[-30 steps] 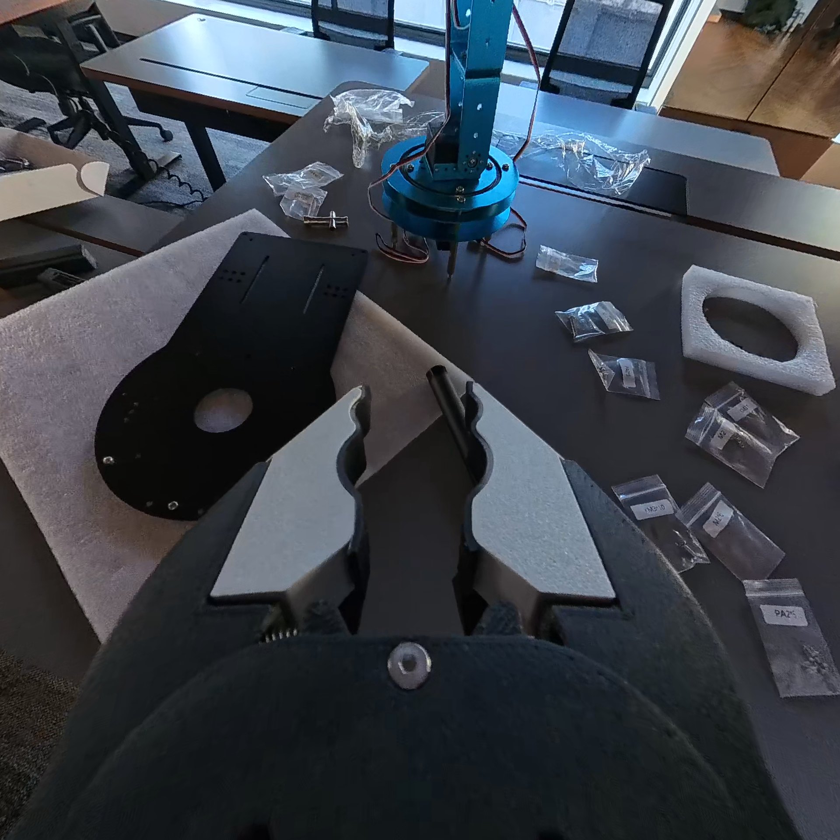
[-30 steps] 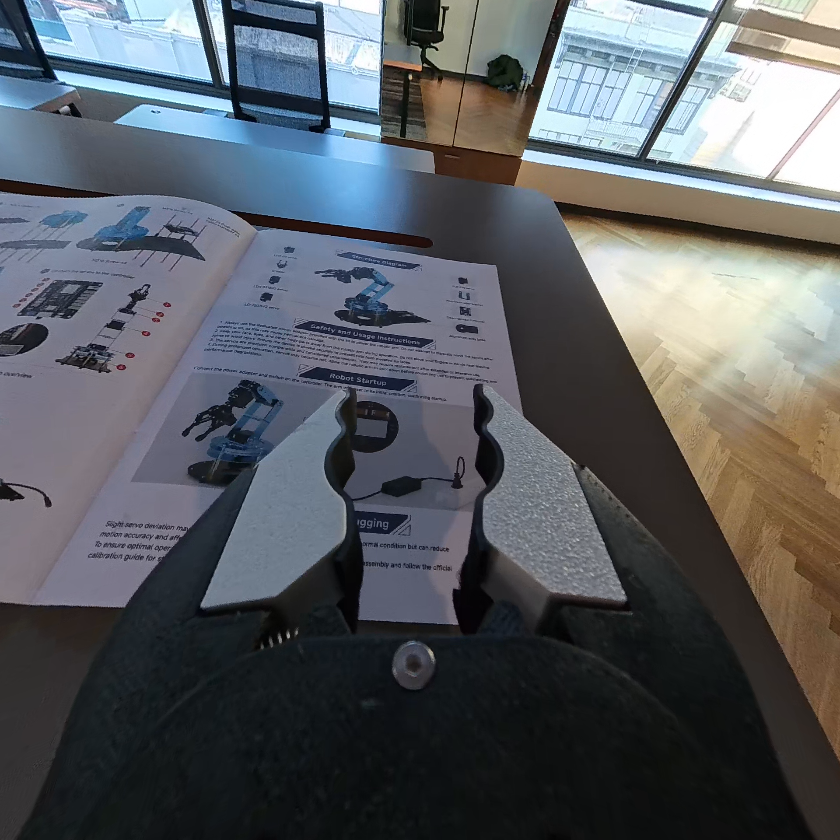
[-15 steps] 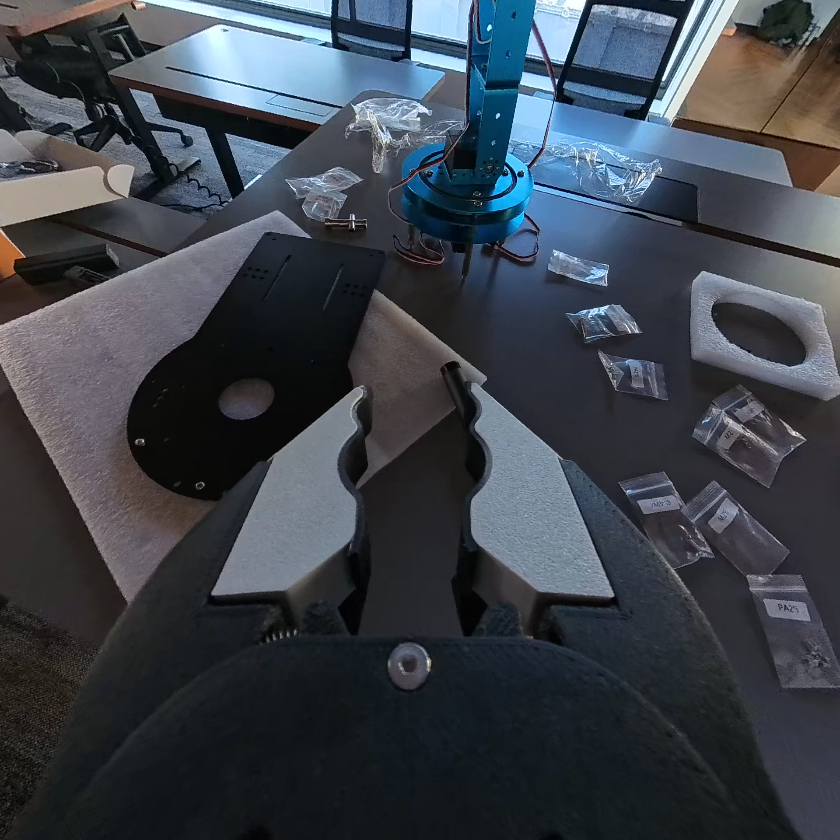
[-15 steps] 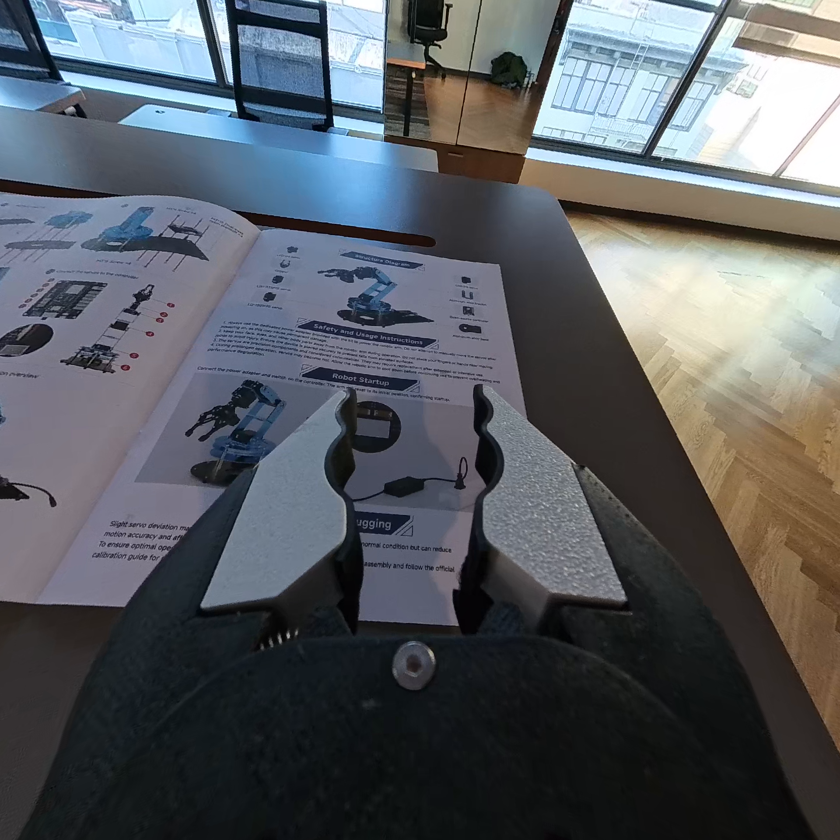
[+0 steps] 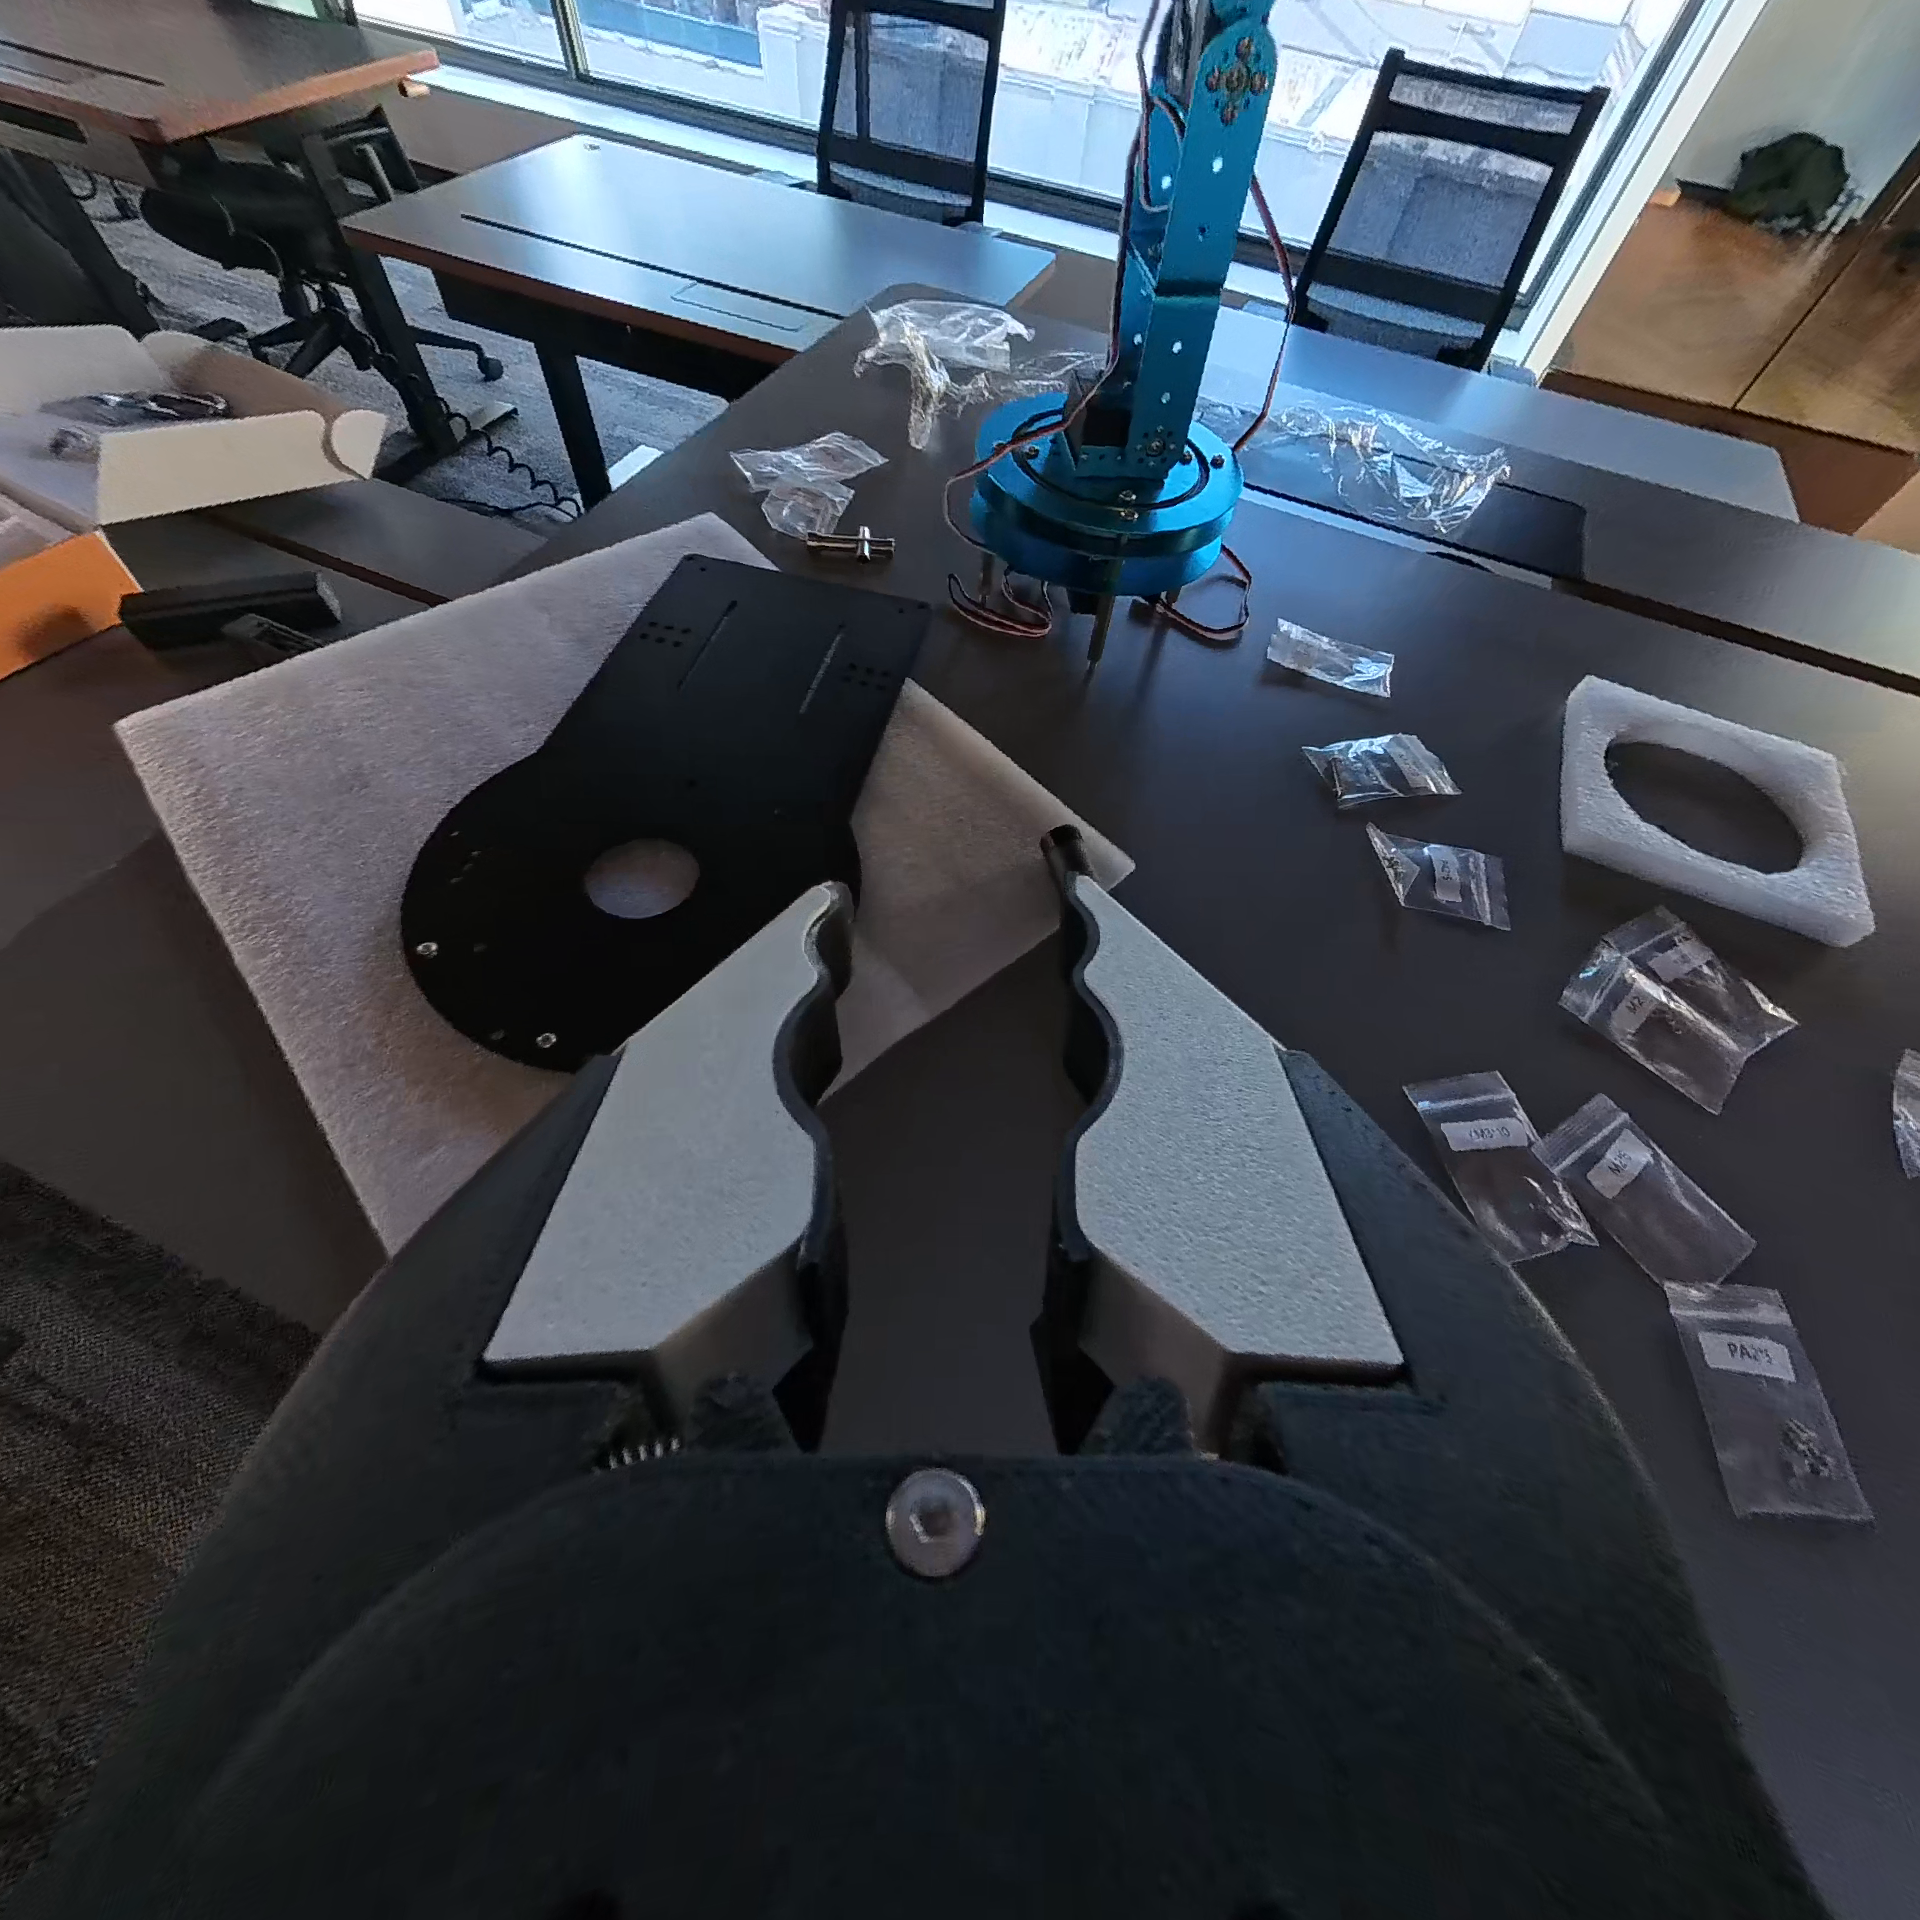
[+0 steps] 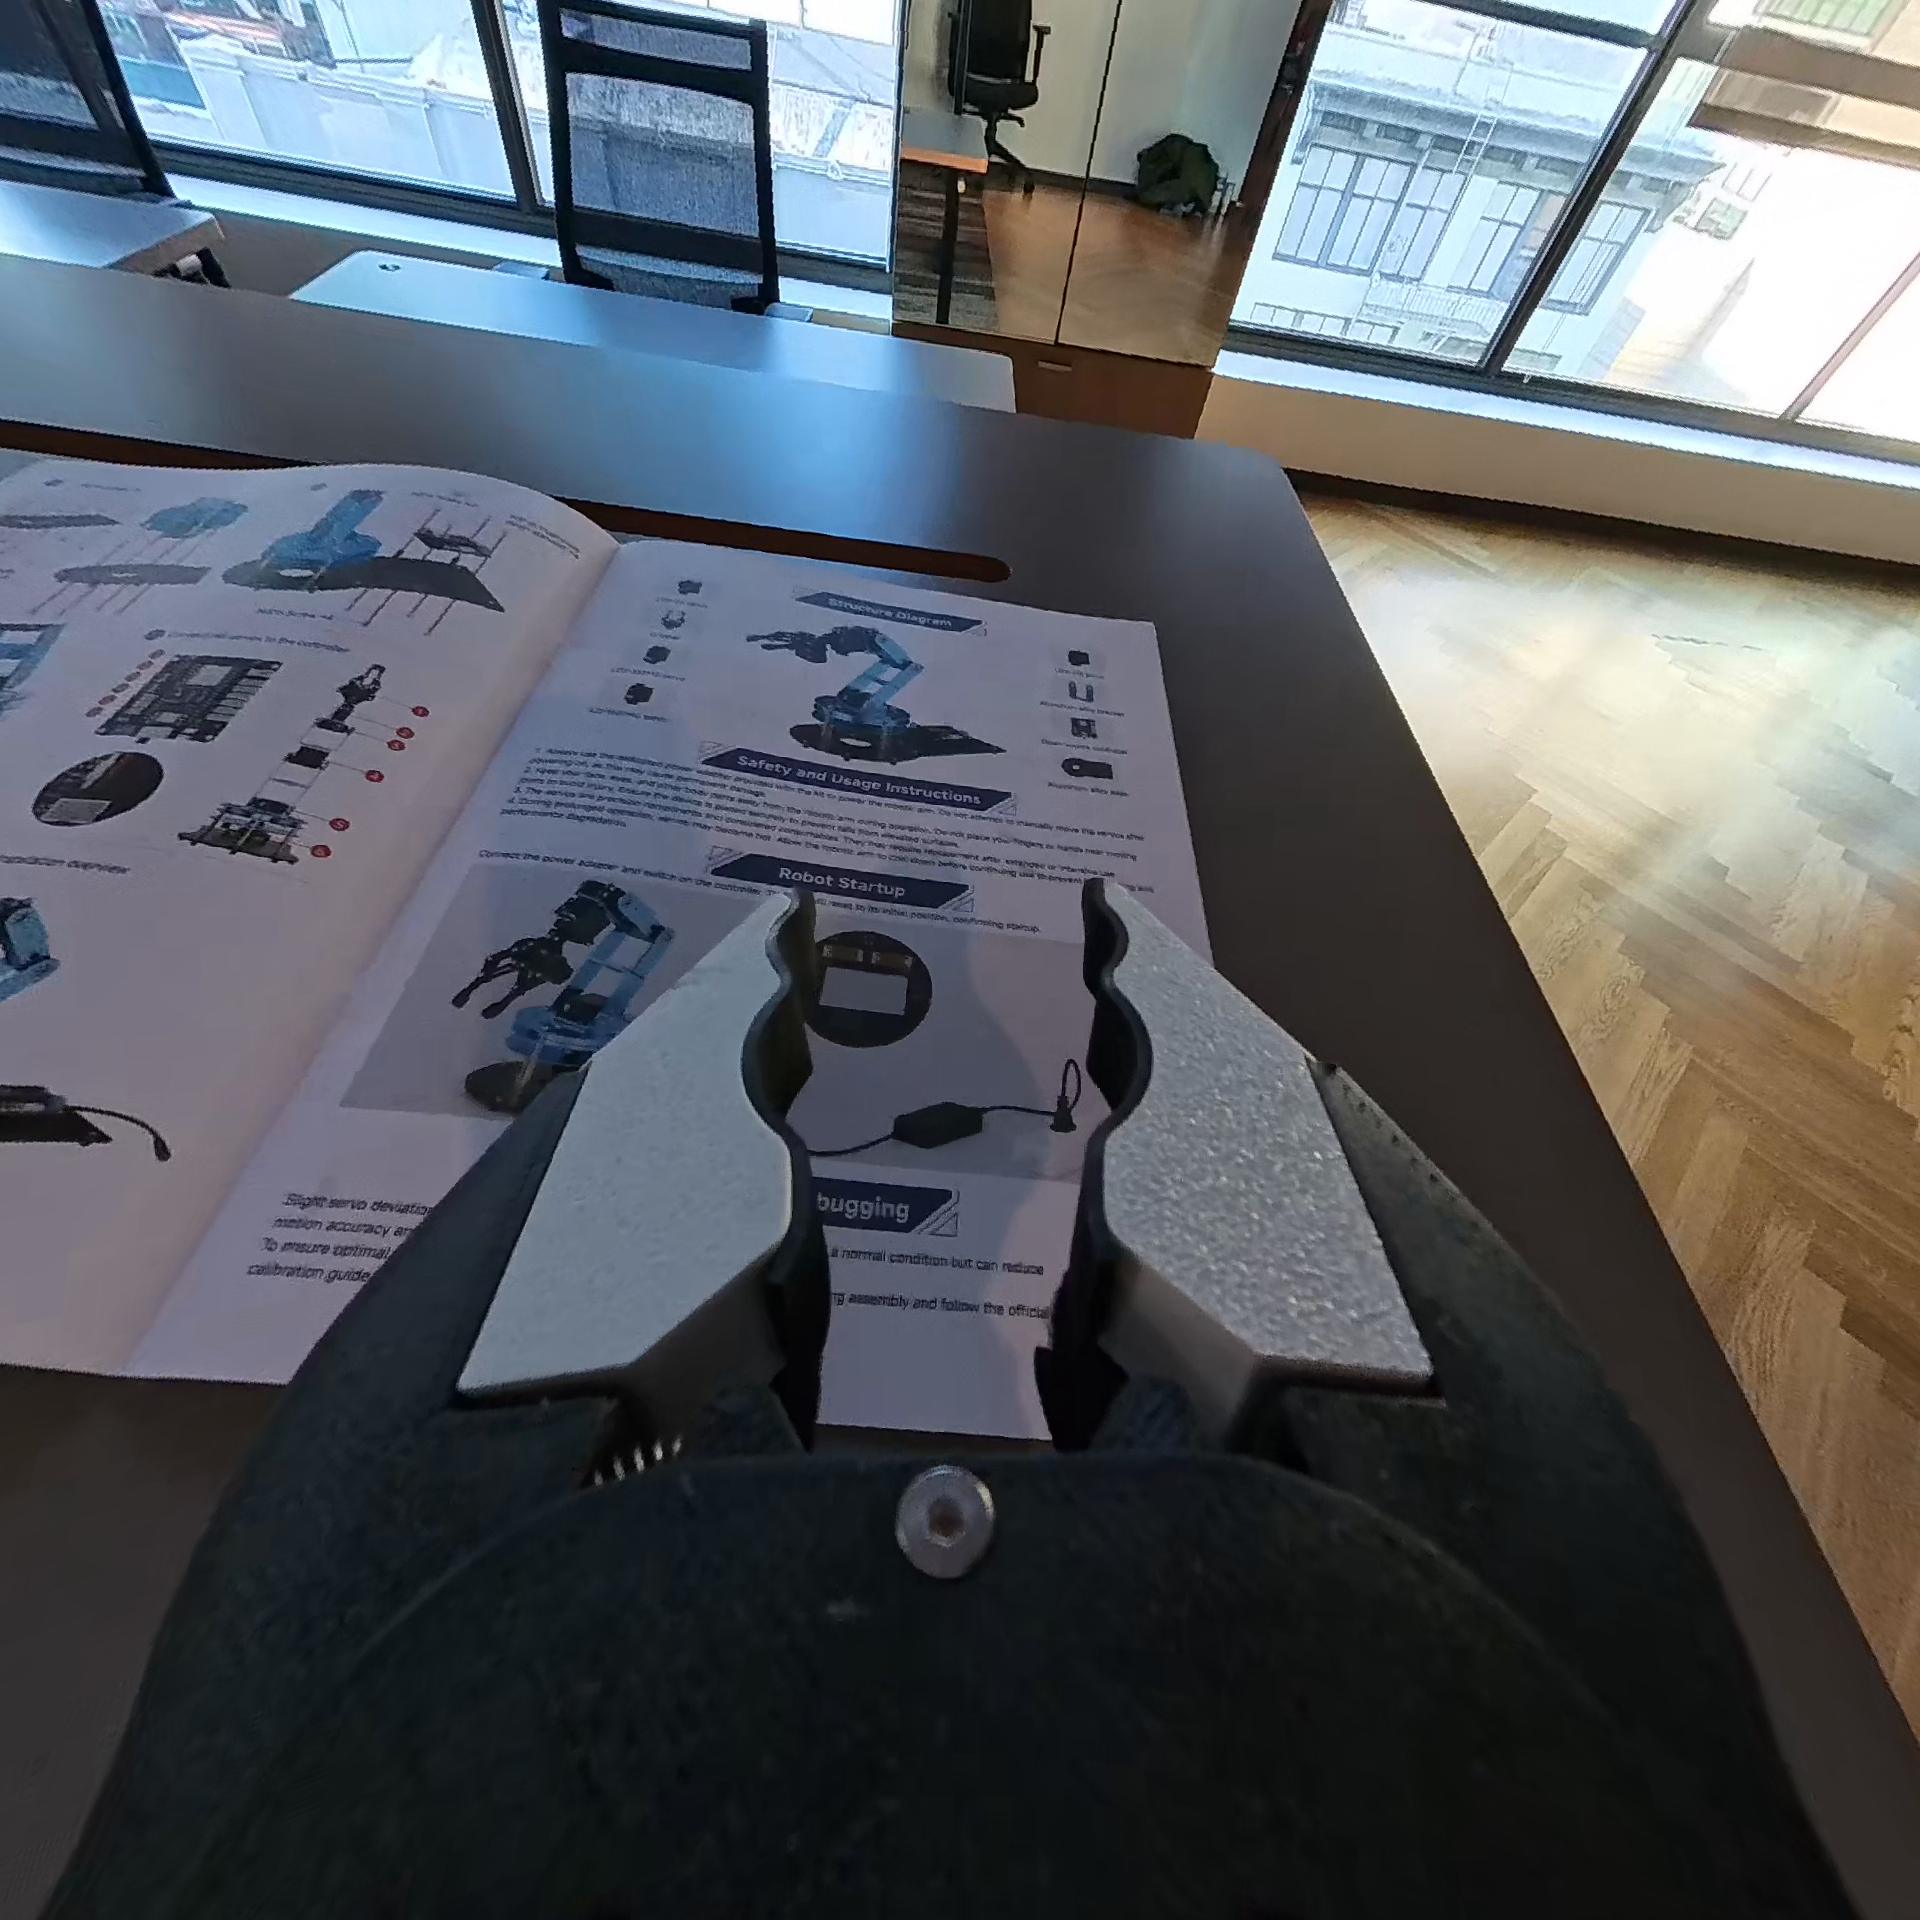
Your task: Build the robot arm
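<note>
**Both grippers hang open over a dark table strewn with kit parts**

Office desks, black chairs and bright windows fill the back of the left wrist view, and up front a dark table [image 5: 1299, 935] carries the lot. The left gripper [image 5: 951, 904] hangs above the table's near edge, its jaws spread with nothing between them. Just past the tip of its right-hand finger pokes the end of a black rod [image 5: 1062, 847], lying at the corner of a white foam sheet [image 5: 312, 790] — whether finger and rod touch cannot be told. On that sheet rests a flat black plate [image 5: 665, 810] with a round hole. Farther back stands a blue robot arm [image 5: 1112, 488] on its round base, red and brown wires trailing beneath. A small metal T-shaped tool [image 5: 852, 542] lies left of the base, crumpled clear wrap [image 5: 1371, 457] behind it. Off to the right sits a white foam ring [image 5: 1714, 821], with small clear bags [image 5: 1673, 1008] of parts scattered in front of it, well apart from the gripper.

Over to the right wrist view — windows again, and a herringbone wood floor [image 6: 1662, 831] beyond the table's right edge. The right gripper [image 6: 940, 904] hovers over an open booklet [image 6: 520, 831] lying flat on the table, jaws parted and empty, the printed right-hand page showing between them.
</note>
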### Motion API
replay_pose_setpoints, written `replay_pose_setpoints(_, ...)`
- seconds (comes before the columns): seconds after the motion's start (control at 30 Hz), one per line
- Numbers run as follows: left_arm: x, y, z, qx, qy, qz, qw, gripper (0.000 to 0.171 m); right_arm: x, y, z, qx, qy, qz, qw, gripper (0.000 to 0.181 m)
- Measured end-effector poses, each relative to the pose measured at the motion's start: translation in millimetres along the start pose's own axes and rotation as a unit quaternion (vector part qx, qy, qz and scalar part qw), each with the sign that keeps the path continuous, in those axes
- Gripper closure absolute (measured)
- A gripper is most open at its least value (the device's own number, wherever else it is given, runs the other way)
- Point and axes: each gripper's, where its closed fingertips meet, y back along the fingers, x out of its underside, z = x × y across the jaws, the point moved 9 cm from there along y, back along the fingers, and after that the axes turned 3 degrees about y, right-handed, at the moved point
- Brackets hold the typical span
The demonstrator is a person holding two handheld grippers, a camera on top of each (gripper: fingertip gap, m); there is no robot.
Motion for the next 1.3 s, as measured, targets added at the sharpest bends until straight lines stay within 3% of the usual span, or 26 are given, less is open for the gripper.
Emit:
replay_pose_setpoints(0.5,16,64,30,-0.008,0.046,-0.055,0.997,0.134,-14,10,7,-0.023,0.009,-0.020,0.999,0.131)
replay_pose_setpoints(0.77,31,99,68,-0.032,0.057,-0.060,0.996,0.137,-11,9,-8,0.014,0.028,-0.041,0.999,0.134)
replay_pose_setpoints(1.07,34,96,105,-0.006,0.075,-0.071,0.995,0.138,-15,15,-5,0.012,0.028,-0.090,0.996,0.138)
replay_pose_setpoints(1.3,42,84,125,-0.001,0.036,-0.047,0.998,0.141,-12,19,-1,0.027,0.066,-0.097,0.993,0.141)
